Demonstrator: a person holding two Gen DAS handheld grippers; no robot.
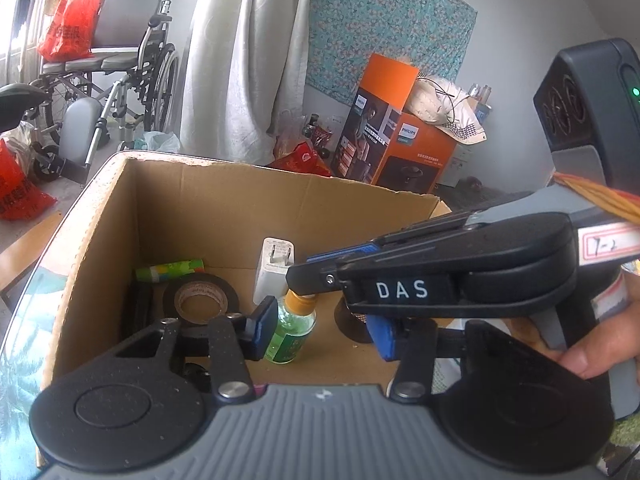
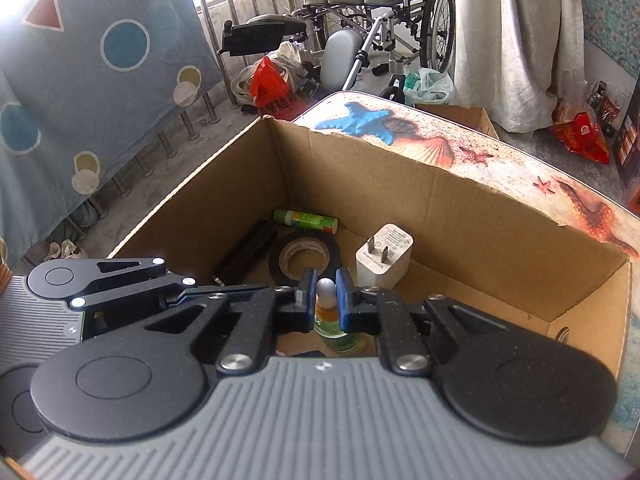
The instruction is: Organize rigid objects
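Observation:
A small green bottle [image 2: 334, 330] with an orange collar [image 1: 302, 300] stands in an open cardboard box [image 2: 440, 208]. My right gripper [image 2: 326, 300] is shut on the bottle's white top [image 2: 326, 289]; in the left wrist view it reaches in from the right [image 1: 306, 280]. My left gripper [image 1: 324, 332] is open around the bottle's body: its left pad [image 1: 264, 328] is close beside the glass, and the right pad [image 1: 384, 336] stands well apart. A dark round thing [image 1: 352, 320] sits between the bottle and that pad.
Also in the box are a black tape roll [image 2: 306, 256], a white plug charger [image 2: 384, 256], a green glue stick [image 2: 306, 220] and a long black item [image 2: 244, 254]. The box stands on a seashell-print table [image 2: 400, 136]. Behind are a wheelchair [image 2: 400, 8] and an orange carton [image 1: 392, 136].

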